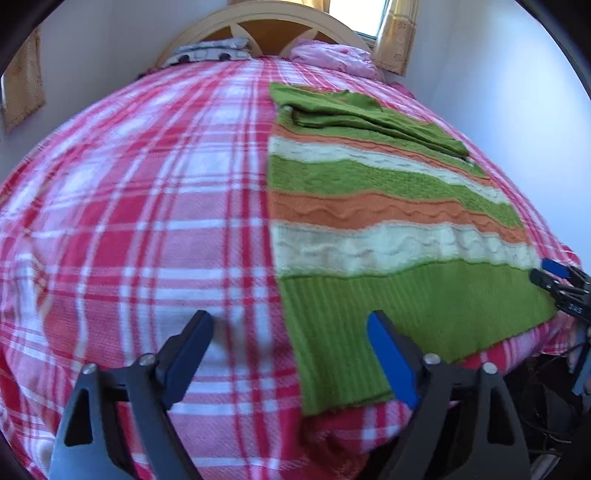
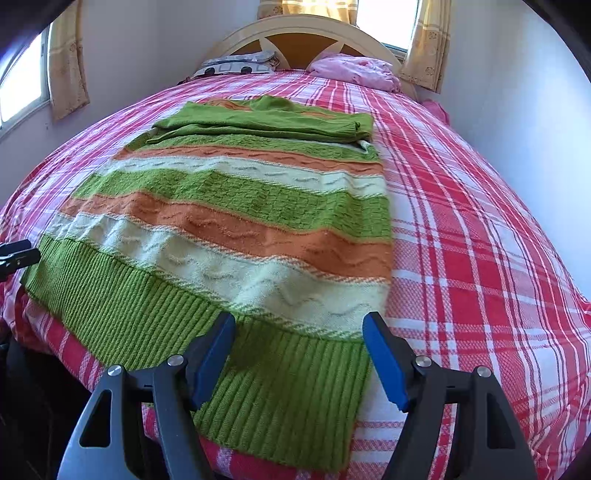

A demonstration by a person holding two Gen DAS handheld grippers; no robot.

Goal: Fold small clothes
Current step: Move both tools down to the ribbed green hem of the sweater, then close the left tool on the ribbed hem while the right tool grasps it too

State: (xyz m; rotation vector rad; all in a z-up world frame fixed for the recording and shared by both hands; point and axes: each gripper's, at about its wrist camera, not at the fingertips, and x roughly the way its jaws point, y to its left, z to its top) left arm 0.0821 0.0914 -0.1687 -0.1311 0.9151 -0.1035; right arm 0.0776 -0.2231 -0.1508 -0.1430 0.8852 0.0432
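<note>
A green, orange and cream striped knit sweater (image 1: pixel 388 206) lies flat on the bed, sleeves folded across its far end; it fills the middle of the right wrist view (image 2: pixel 240 221). My left gripper (image 1: pixel 291 325) is open and empty over the sweater's left hem corner, near the bed's front edge. My right gripper (image 2: pixel 299 325) is open and empty over the ribbed green hem at its right corner. The right gripper's tips show at the far right of the left wrist view (image 1: pixel 546 273). The left gripper's tip shows at the left edge of the right wrist view (image 2: pixel 18 253).
The bed has a red, pink and white plaid blanket (image 1: pixel 147 206). A patterned pillow (image 2: pixel 240 64) and a pink pillow (image 2: pixel 354 70) lie by the wooden headboard (image 2: pixel 303 33). Walls stand close on both sides. Dark cables lie by the bed's front corner (image 1: pixel 546 387).
</note>
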